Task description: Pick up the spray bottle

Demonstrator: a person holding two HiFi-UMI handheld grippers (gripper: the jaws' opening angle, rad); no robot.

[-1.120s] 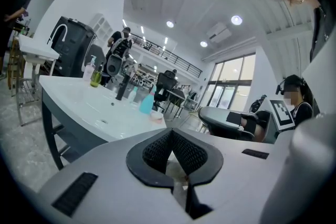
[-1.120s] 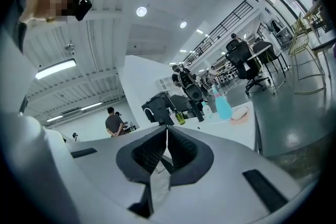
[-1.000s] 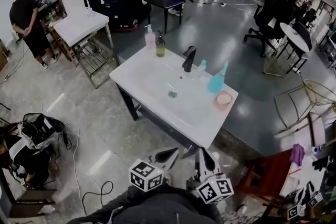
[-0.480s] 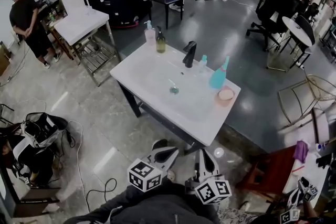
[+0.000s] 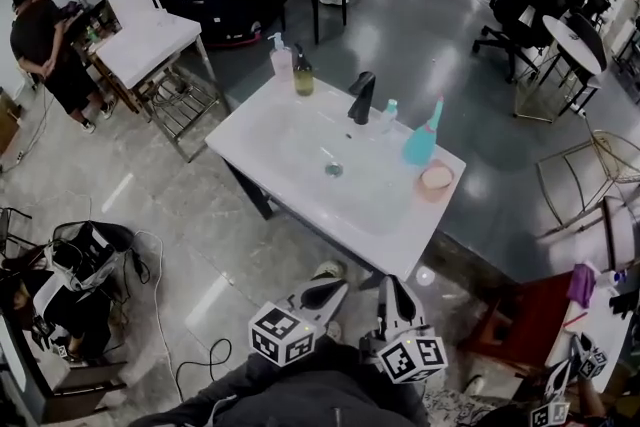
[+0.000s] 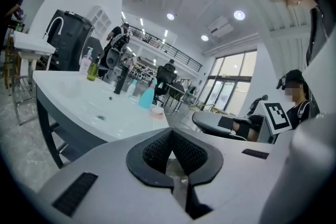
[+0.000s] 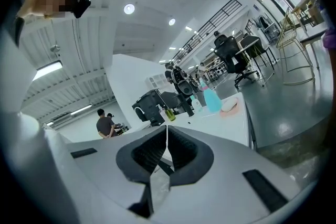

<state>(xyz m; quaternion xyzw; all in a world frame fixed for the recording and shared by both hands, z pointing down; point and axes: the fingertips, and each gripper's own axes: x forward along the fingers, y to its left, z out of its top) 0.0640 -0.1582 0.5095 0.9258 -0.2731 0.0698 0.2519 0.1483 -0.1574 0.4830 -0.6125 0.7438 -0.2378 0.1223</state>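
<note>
The spray bottle (image 5: 421,141), teal with a slim angled nozzle, is stood upright at the far right of the white bench (image 5: 258,130). It is just beside a pink soap dish (image 5: 437,180) and to the right of the black tap (image 5: 361,98). A small clear bottle (image 5: 388,115) is set between tap and spray bottle, and two pump bottles (image 5: 291,70) are kept at the far left corner, so the basin itself is left free.

The left gripper (image 5: 333,287) and the right gripper (image 5: 389,285) are held low, side by side, close to the body and well short of the bench. The jaws of each are clenched tip to tip with nothing between them.

No reach is judged to be under way yet. The right gripper is placed on the bottle's side, and its jaws must be opened before the bottle's body can be taken.
</note>
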